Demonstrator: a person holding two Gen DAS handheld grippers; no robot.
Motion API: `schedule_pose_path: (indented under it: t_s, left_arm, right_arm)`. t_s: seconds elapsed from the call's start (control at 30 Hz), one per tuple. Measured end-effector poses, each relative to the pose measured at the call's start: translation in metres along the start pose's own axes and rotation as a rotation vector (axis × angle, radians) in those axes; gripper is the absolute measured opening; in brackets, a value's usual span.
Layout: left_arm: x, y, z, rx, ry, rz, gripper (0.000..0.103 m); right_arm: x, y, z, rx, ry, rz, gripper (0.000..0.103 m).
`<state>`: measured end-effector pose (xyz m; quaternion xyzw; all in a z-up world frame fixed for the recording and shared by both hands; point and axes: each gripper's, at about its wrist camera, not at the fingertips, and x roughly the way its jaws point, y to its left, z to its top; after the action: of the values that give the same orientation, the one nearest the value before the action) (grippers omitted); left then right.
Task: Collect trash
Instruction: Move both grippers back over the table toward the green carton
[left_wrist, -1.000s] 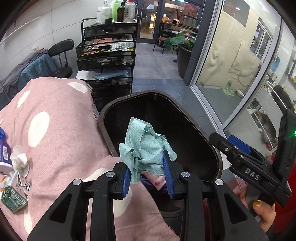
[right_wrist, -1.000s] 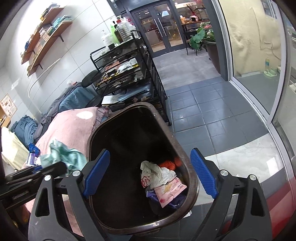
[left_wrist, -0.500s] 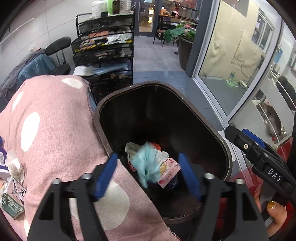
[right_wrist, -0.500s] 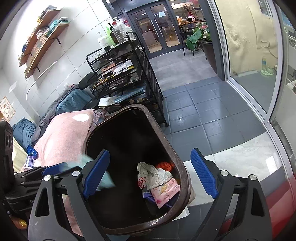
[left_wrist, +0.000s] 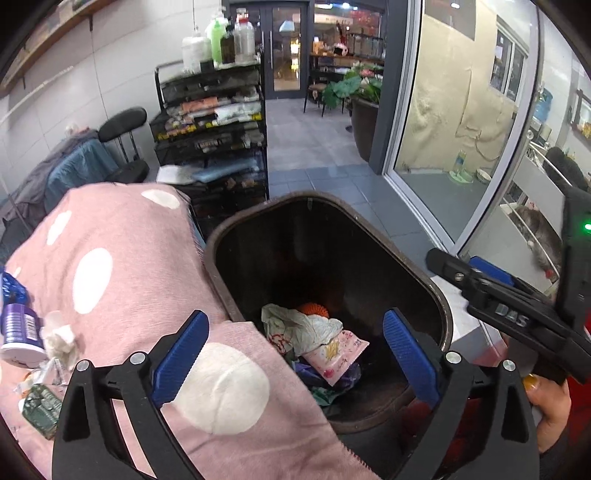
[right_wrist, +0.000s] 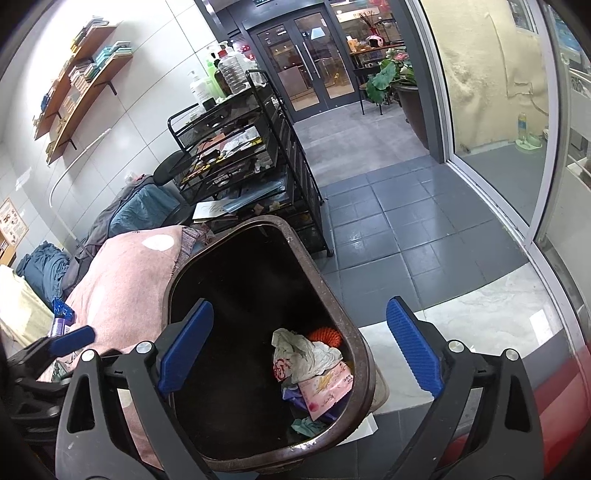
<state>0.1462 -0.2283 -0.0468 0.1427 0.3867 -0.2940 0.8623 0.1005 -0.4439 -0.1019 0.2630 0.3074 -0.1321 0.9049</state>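
Note:
A dark brown trash bin (left_wrist: 221, 254) stands beside the pink dotted cloth (left_wrist: 122, 273); it also shows in the right wrist view (right_wrist: 365, 354). Inside lie a crumpled white wrapper (left_wrist: 299, 326), a pink packet (left_wrist: 332, 354), an orange ball (left_wrist: 314, 308) and the teal tissue (right_wrist: 306, 426) at the bottom. My left gripper (left_wrist: 295, 347) is open and empty above the bin's near edge. My right gripper (right_wrist: 299, 347) is open and empty over the bin. Trash lies on the cloth at left: a purple container (left_wrist: 18, 328), white tissue (left_wrist: 61, 338), a green packet (left_wrist: 40, 404).
A black mesh cart (left_wrist: 210, 125) with bottles on top stands behind the bin. A black chair (left_wrist: 122, 125) with clothes is at left. Grey tiled floor (right_wrist: 388, 206) and a glass sliding door (left_wrist: 443, 122) lie to the right.
My left gripper opened and let go of the teal tissue, which fell into the bin. The right gripper stayed open over the bin.

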Motion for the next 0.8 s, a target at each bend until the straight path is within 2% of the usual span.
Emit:
schedule_pose_path:
  t_s: [0.33,0.53,0.8]
  left_arm:
    - [-0.048,0.017,-0.019,-0.02,-0.132,0.081,0.098]
    - [-0.067,0.041,-0.036,-0.078,-0.153,0.101,0.098]
    - [-0.088,0.089,-0.068,-0.197,-0.142,0.168,0.098]
  right_arm:
    - [0.0,0.027,-0.008,-0.079,0.006,0.045,0.094]
    - [-0.002,0.054,-0.016,-0.133,0.019,0.099,0.094]
    - [-0.007,0.113,-0.031,-0.275,0.051,0.211,0.096]
